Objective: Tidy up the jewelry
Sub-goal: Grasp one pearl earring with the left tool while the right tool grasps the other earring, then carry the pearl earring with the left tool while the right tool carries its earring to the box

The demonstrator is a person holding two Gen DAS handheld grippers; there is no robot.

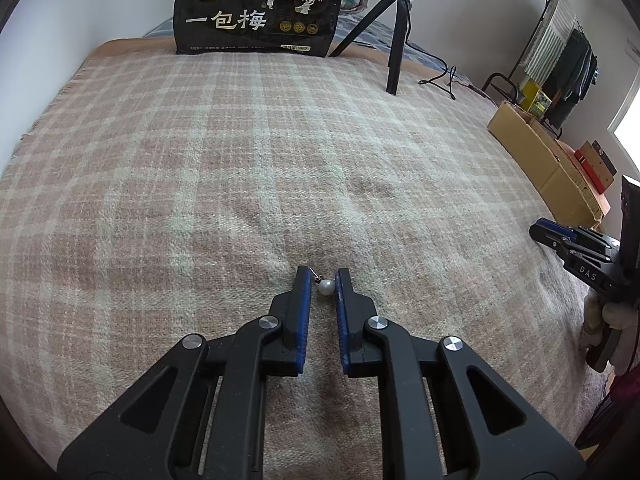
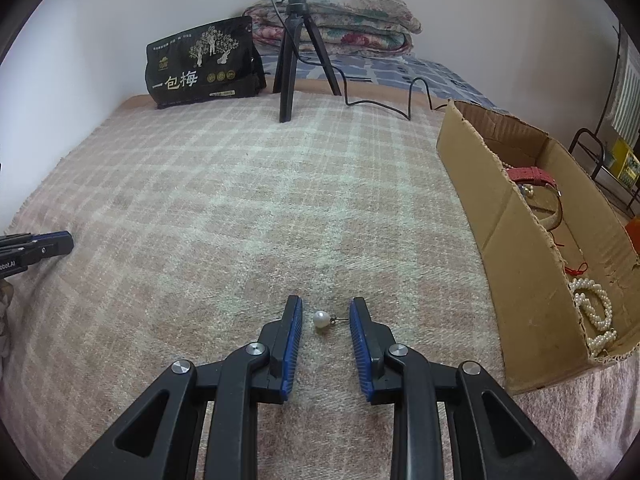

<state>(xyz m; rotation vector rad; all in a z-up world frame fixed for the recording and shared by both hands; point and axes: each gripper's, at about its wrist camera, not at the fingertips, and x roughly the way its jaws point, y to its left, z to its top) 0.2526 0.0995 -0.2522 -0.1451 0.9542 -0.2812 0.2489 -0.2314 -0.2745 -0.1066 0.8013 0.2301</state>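
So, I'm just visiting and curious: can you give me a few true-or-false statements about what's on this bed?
1. A pearl earring lies on the blanket between the right gripper fingers. True.
2. The cardboard box is empty. False: it holds pearl strands and a red strap.
3. The tripod stands on the blanket. True.
4. The black bag lies flat mid-blanket. False: it stands upright at the far edge.
5. Nothing sits between the left gripper fingers. False: a second pearl earring is there.
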